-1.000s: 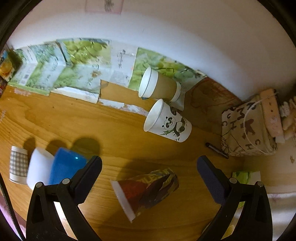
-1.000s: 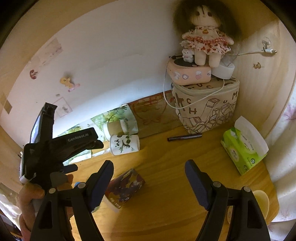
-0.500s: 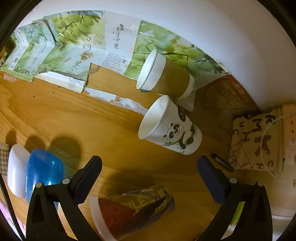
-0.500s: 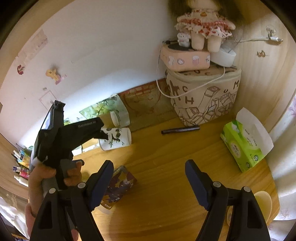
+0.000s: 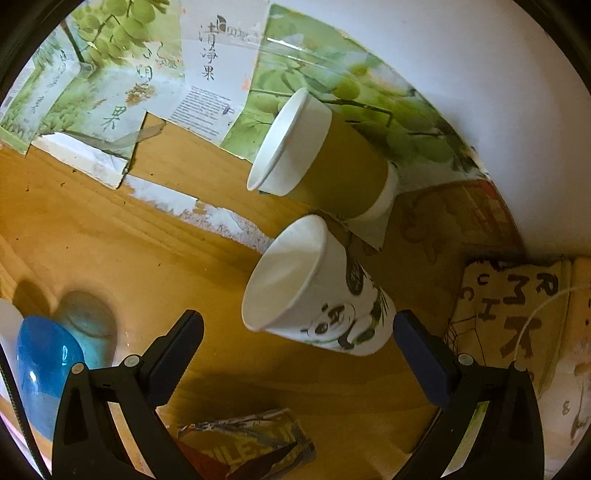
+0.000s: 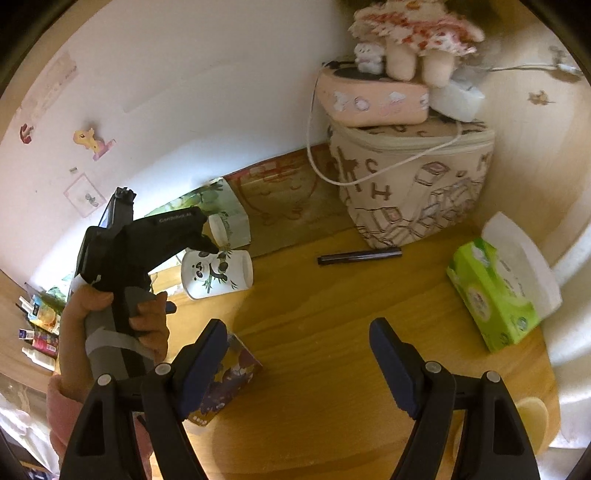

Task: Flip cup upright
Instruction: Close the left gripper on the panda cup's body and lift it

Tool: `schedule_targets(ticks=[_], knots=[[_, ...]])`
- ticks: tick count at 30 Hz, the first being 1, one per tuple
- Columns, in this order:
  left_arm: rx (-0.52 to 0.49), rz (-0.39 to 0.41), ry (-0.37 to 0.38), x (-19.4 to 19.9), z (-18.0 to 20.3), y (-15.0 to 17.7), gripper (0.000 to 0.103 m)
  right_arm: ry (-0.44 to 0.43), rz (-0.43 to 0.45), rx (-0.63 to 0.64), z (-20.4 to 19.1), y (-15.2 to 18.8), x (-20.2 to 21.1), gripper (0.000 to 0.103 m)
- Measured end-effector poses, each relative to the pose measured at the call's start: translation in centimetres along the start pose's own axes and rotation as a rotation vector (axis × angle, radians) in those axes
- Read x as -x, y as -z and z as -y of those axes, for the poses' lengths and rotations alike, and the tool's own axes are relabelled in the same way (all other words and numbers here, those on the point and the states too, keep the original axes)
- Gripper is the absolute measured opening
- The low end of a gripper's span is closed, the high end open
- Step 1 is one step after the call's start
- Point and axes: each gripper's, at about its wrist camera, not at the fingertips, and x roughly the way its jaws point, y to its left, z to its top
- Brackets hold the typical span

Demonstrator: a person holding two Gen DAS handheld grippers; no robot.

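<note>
Left wrist: fingers spread wide, apparently straddling panda cup.

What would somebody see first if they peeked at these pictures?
Probably the panda cup lying on its side on the wooden table, right between the open left gripper fingers. Just behind it lies a brown cup, also tipped over, and a doll sits high on the boxes.

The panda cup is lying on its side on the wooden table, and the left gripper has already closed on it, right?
Not quite. The panda cup does lie on its side on the wooden table, but the left gripper is open, its fingers apart and not touching the cup. The left wrist view shows this.
</note>
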Motion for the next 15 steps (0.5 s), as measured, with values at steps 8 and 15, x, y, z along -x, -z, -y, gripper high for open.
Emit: schedule_targets(ticks=[8,15], knots=[[0.03,-0.047,-0.005,-1.6,-0.2,-0.9,0.102,-0.017,-0.015,-0.012,-0.1,-1.3,-3.1,0.08],[0.081,-0.105,0.045,-3.3,-0.4,-0.9,0.102,-0.017,-0.034,-0.035,0.3,-1.3,-3.9,0.08]])
